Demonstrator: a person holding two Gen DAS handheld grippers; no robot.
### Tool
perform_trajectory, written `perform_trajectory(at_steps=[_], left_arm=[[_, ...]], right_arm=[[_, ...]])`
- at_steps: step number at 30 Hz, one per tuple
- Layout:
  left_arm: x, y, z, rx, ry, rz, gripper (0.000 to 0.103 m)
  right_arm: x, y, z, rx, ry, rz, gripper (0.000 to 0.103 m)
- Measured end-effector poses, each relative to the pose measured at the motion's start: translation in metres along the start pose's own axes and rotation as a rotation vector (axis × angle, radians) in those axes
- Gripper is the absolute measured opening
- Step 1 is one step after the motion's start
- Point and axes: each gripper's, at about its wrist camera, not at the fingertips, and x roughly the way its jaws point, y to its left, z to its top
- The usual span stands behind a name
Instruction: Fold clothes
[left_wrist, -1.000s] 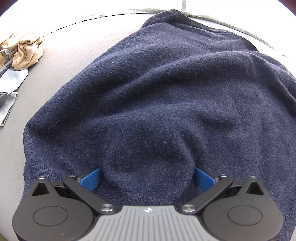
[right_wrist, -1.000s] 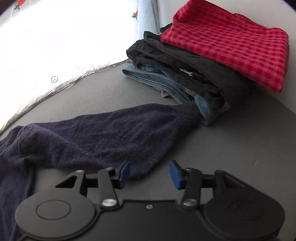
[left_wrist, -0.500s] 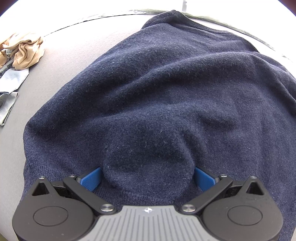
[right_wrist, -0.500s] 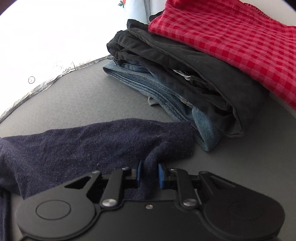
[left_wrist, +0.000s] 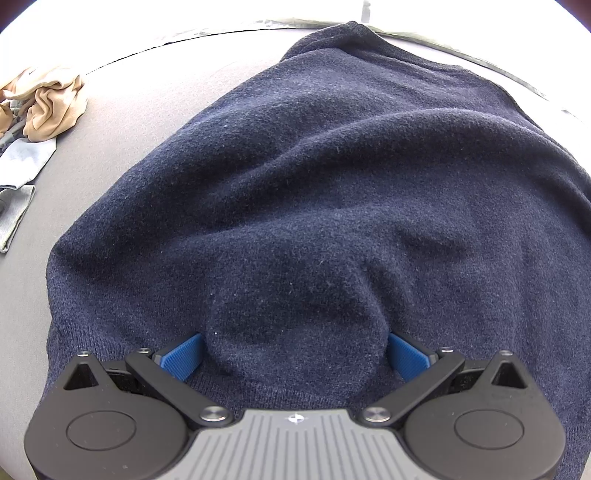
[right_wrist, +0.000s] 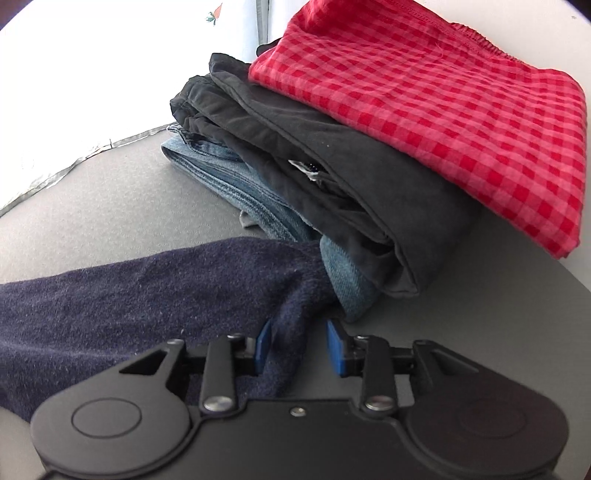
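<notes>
A navy knit sweater (left_wrist: 314, 184) lies spread on the grey table and fills most of the left wrist view. My left gripper (left_wrist: 293, 354) is wide open, with a hump of the sweater's hem between its blue pads. In the right wrist view the sweater's sleeve (right_wrist: 147, 295) stretches from the left toward a pile of folded clothes. My right gripper (right_wrist: 298, 347) has its jaws part open, with the sleeve's cuff end lying between the blue pads, loose rather than pinched.
A pile of folded clothes stands just beyond the sleeve: red checked cloth (right_wrist: 443, 92) on top, black garment (right_wrist: 351, 177), blue jeans (right_wrist: 258, 195) at the bottom. Tan and grey cloth (left_wrist: 48, 107) lies at the table's far left. The table edge (right_wrist: 74, 166) runs behind.
My right gripper moved forward onto the sleeve cuff, closed tight on it half a second ago, and now its jaws stand wider apart. The left gripper and sweater body have not moved.
</notes>
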Motion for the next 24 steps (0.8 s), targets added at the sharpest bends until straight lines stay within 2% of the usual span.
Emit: perform_trajectory(at_steps=[4,7,10,14,16,20,22,24], left_arm=[[0.001,-0.002,0.001,0.003,-0.001,-0.001,0.103],[0.000,-0.002,0.000,0.012,-0.007,-0.018,0.103],[-0.014,0.008,-0.007,0.002,-0.042,-0.074,0.103],[-0.042,0.040,-0.015,-0.066,-0.116,-0.137,0.103],[-0.056,0.061,-0.014,-0.111,-0.164,-0.142,0.103],[-0.074,0.110,-0.012,-0.245,-0.211,-0.150,0.098],[-0.076,0.132,-0.016,-0.287,-0.207,-0.134,0.091],[-0.071,0.147,-0.021,-0.290,-0.189,-0.131,0.090]], right_arm=[[-0.022,0.000,-0.019,0.043,0.011,0.055,0.043],[-0.044,0.000,-0.044,0.118,0.051,0.156,0.044],[-0.051,0.000,-0.069,0.304,0.153,0.355,0.044],[-0.055,0.008,-0.113,0.656,0.327,0.674,0.044],[-0.064,0.017,-0.137,0.750,0.390,0.778,0.044],[-0.089,0.048,-0.180,0.752,0.497,0.895,0.041],[-0.101,0.065,-0.198,0.707,0.548,0.914,0.041],[-0.116,0.082,-0.212,0.617,0.578,0.897,0.041]])
